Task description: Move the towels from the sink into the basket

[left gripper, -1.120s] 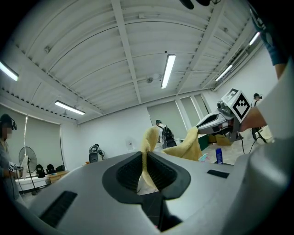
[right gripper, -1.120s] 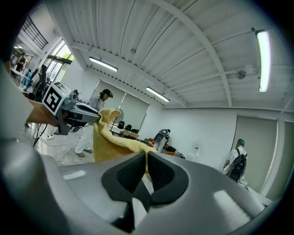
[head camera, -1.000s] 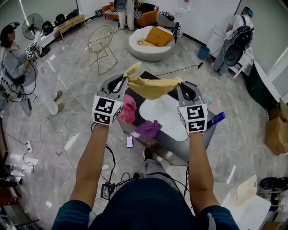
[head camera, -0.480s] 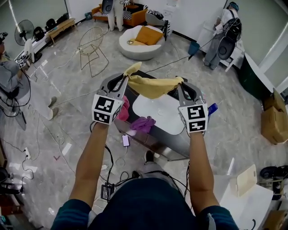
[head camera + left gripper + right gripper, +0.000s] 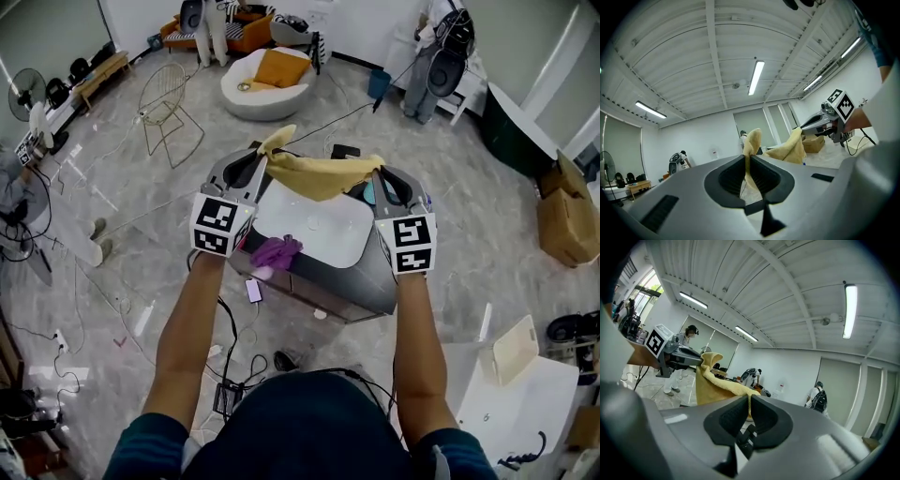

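A yellow towel (image 5: 319, 174) hangs stretched between my two grippers, held up high over the white sink (image 5: 309, 225). My left gripper (image 5: 262, 157) is shut on its left corner, and the cloth (image 5: 751, 145) rises out from between the pads. My right gripper (image 5: 375, 172) is shut on the right corner, with the towel (image 5: 712, 380) running off to the left gripper. A purple towel (image 5: 276, 252) lies at the sink's near left edge. No basket is visible.
The sink sits in a grey metal stand (image 5: 337, 286) on a marble floor with cables. A phone (image 5: 253, 290) lies by the stand. A wire chair (image 5: 161, 103) and a round white seat (image 5: 262, 80) stand beyond. People stand at the back and left.
The view has shifted, so the sink stand now sits lower and closer under the grippers. The pink towel at the stand's left is out of sight. Both grippers keep hold of the yellow towel.
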The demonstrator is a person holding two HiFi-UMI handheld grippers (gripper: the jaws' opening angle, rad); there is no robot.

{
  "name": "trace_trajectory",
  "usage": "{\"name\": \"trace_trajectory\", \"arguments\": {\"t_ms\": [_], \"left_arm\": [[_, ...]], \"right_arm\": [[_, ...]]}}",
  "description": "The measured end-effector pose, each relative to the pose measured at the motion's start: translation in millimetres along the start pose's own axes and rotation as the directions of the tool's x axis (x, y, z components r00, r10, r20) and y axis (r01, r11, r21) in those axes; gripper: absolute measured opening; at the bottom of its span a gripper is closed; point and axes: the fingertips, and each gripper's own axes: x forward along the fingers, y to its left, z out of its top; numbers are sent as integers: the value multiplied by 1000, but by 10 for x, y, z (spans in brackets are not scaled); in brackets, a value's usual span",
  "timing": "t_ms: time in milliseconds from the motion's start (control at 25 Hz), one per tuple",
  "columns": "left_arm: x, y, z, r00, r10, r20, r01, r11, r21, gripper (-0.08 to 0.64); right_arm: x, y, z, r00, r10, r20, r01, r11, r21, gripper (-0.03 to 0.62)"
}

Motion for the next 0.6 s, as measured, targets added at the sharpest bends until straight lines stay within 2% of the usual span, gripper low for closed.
{"name": "trace_trajectory", "arguments": {"t_ms": [240,600], "left_arm": [[401,-748,168,999,-42,4,42,999,13,37],[830,-2179,503,991,-130,15,130,991,21,37]], "right_arm": [[-489,-593,-345,1000,-31,-5,31,999,28,25],[-1549,-1593,-912,993,-112,-34,113,993,35,25]]}}
